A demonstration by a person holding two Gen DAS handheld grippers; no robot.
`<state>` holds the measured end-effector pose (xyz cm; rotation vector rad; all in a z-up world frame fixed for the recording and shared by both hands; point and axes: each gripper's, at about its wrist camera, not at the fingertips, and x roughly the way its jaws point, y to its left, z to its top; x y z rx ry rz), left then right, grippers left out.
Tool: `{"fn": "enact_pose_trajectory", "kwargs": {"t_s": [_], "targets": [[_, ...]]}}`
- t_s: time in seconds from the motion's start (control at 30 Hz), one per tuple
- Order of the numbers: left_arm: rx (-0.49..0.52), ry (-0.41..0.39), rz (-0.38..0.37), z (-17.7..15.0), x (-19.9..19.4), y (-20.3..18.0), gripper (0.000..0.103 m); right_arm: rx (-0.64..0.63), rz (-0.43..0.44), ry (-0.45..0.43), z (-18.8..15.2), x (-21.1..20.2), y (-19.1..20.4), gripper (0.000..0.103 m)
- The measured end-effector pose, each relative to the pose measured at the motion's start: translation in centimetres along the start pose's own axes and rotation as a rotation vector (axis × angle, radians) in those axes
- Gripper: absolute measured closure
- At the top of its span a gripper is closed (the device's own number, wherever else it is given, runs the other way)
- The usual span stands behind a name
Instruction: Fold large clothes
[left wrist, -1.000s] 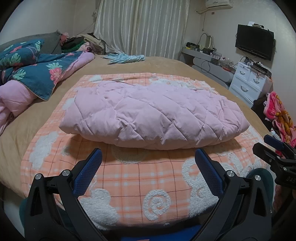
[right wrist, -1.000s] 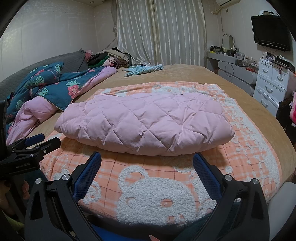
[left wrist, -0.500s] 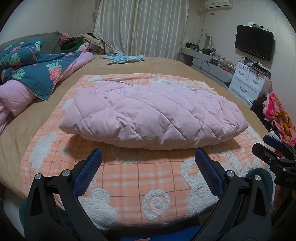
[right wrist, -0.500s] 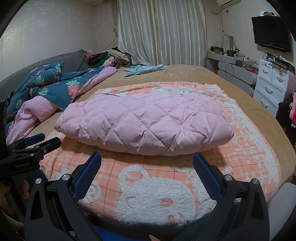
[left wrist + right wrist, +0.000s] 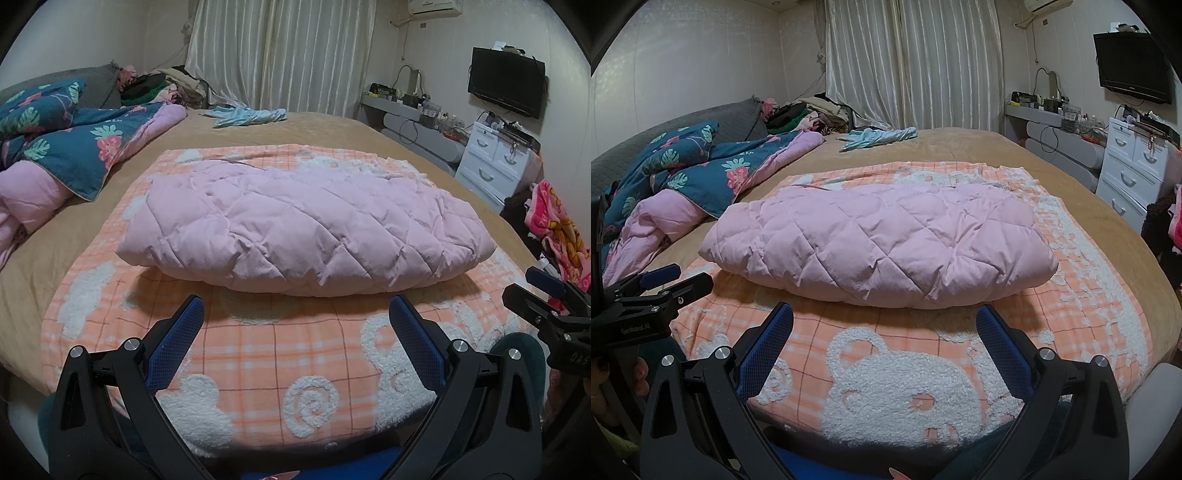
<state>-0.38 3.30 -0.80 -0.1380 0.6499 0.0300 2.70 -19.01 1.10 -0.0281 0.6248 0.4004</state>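
A pink quilted puffy garment (image 5: 306, 229) lies folded into a long bundle across an orange plaid blanket (image 5: 266, 350) on the bed; it also shows in the right wrist view (image 5: 882, 240) on the same blanket (image 5: 1089, 306). My left gripper (image 5: 295, 314) is open and empty, hovering near the bed's front edge, short of the bundle. My right gripper (image 5: 884, 321) is open and empty, also short of the bundle. The right gripper shows at the right edge of the left wrist view (image 5: 543, 295), and the left gripper at the left edge of the right wrist view (image 5: 661, 284).
A blue floral duvet (image 5: 70, 147) with pink lining is heaped at the left of the bed. A light blue cloth (image 5: 247, 115) lies at the far side. White drawers (image 5: 495, 166) and a wall TV (image 5: 506, 86) stand at the right. Colourful clothes (image 5: 557, 229) hang at right.
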Motion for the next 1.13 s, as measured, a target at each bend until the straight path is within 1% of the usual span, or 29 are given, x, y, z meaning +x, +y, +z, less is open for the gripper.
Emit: {"fn": "enact_pose_trajectory", "kwargs": {"t_s": [0.23,0.5,0.6,0.7,0.8,0.83,0.87,0.97,1.0,1.07,1.1,1.13], "targets": [[-0.003,0.008,-0.018,-0.1,0.1,0.0,0.009,0.000,-0.003,0.000,0.0,0.0,0.0,0.004],[-0.021,0.019,-0.077,-0.3,0.3,0.8,0.009,-0.004,-0.022,0.000,-0.2,-0.1,-0.6,0.004],[-0.014,0.033,-0.056,-0.2,0.5,1.0,0.009,-0.002,-0.038,-0.002,-0.2,-0.2,-0.8,0.004],[-0.040,0.054,-0.045,-0.2,0.9,1.8,0.009,0.013,-0.063,-0.008,-0.2,-0.2,-1.4,0.004],[-0.065,0.054,0.011,-0.1,1.2,2.9,0.009,0.038,-0.095,-0.018,-0.2,-0.6,-2.7,0.004],[-0.077,0.054,0.015,0.0,1.4,3.3,0.009,0.048,-0.108,-0.022,-0.2,-0.8,-3.2,0.004],[-0.098,0.055,0.018,0.2,1.5,3.9,0.009,0.066,-0.128,-0.026,-0.3,-1.0,-4.3,0.004],[-0.172,0.049,0.084,1.0,2.4,7.1,0.009,0.116,-0.196,-0.039,-0.5,-1.7,-7.5,0.004],[-0.195,0.048,0.106,1.2,2.7,8.2,0.009,0.141,-0.245,-0.049,-0.8,-2.1,-9.4,0.004],[-0.268,0.057,0.165,2.0,3.5,12.0,0.009,0.183,-0.339,-0.057,-1.6,-2.5,-13.3,0.004],[-0.299,0.056,0.193,2.4,3.7,13.9,0.009,0.220,-0.423,-0.050,-2.4,-2.8,-16.3,0.004],[-0.339,0.047,0.243,2.8,3.9,16.5,0.009,0.254,-0.485,-0.044,-3.2,-2.9,-18.8,0.004]]}}
